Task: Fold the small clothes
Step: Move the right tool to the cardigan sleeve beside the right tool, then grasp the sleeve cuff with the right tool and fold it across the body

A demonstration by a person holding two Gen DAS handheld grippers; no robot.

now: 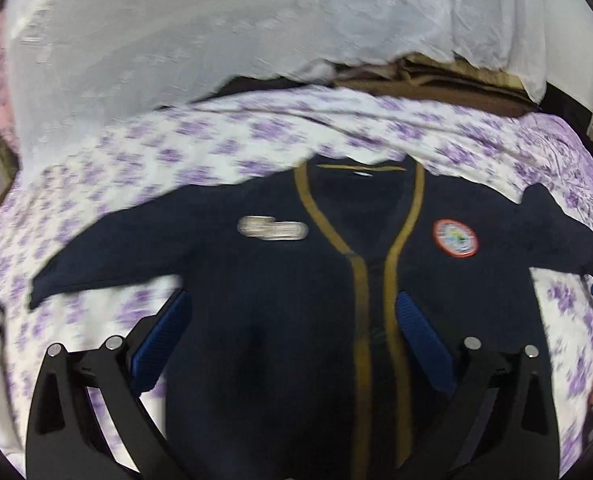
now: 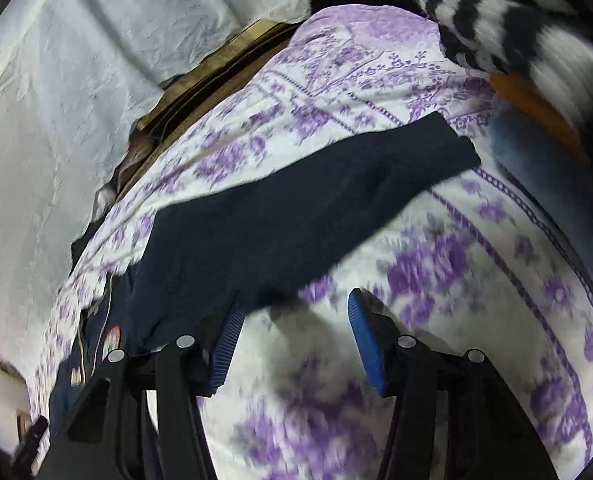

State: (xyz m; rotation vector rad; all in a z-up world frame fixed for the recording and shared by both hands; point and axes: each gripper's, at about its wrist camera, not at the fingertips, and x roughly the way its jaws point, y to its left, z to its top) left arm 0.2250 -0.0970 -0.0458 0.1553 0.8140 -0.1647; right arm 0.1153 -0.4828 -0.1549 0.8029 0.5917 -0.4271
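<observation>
White sheer curtain (image 1: 168,60) hanging behind the bed, far side of the cardigan. Purple-flowered bedsheet (image 1: 144,152) spread under the cardigan, reaching out past it on every side. Navy cardigan (image 1: 280,280) lying face up and flat on that sheet, both sleeves stretched outward, mustard-trimmed front running down its middle. Striped black-and-white garment (image 2: 508,28) bunched beyond the cardigan's right sleeve tip, near the sheet's edge, an orange patch showing just below it. Cardigan's right sleeve (image 2: 296,220) laid out straight across the sheet in the right wrist view, cuff end pointing toward the striped garment. Left gripper (image 1: 292,320) hovering over the cardigan's lower front, blue fingers (image 1: 164,336) spread wide, one over the sheet just off the cardigan's side edge, the other over the trim; nothing between them. Right gripper (image 2: 296,320) poised just below the sleeve's underarm edge, fingers (image 2: 364,340) spread apart, nothing pinched; contact of its left finger with the sleeve edge impossible to tell. Round red-rimmed badge (image 1: 455,239) on the cardigan's chest. Pale name tag (image 1: 272,229) on the opposite chest, blurred, unreadable.
</observation>
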